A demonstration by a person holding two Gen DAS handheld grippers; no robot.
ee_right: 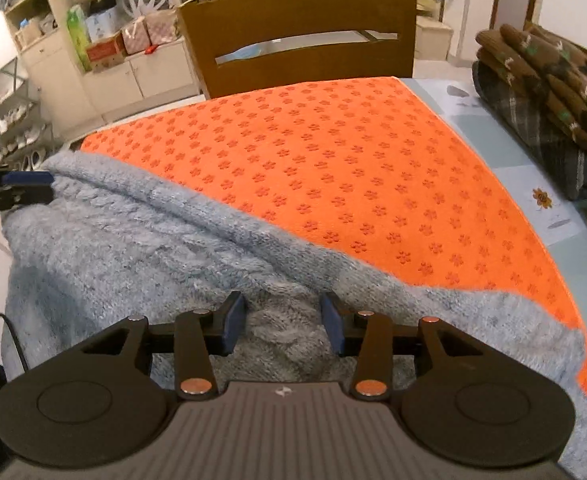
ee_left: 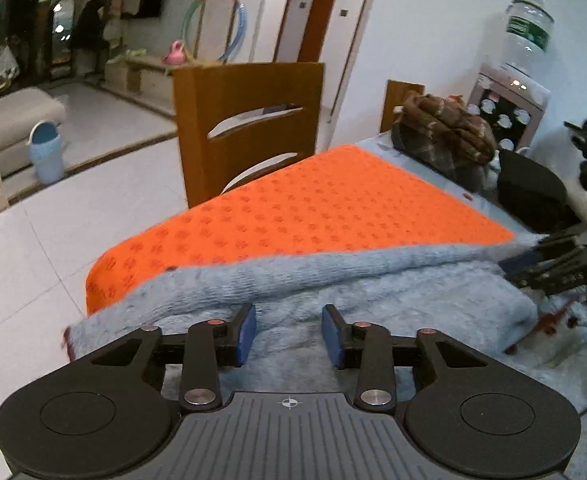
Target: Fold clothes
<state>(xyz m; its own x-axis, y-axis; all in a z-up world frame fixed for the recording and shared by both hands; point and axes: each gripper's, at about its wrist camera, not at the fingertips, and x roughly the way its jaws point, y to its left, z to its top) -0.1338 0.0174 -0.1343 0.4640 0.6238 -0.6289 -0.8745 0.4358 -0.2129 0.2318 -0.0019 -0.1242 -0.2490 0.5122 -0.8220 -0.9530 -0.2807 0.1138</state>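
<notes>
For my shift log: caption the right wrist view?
Open right tool over grey knit sweater on orange mat.

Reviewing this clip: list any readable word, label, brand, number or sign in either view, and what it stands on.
No text can be read in either view.
Green label on the clear water-dispenser bottle: print too blurred to read.
Cardboard boxes on the cream shelf unit: markings too small to read.
Grey tong bodies: only a crosshair mark, no letters.

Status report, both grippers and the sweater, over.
Left gripper open, right gripper open, both over the grey sweater. Sweater lies rumpled on orange mat. Folded brown clothes stacked aside, clear.
</notes>
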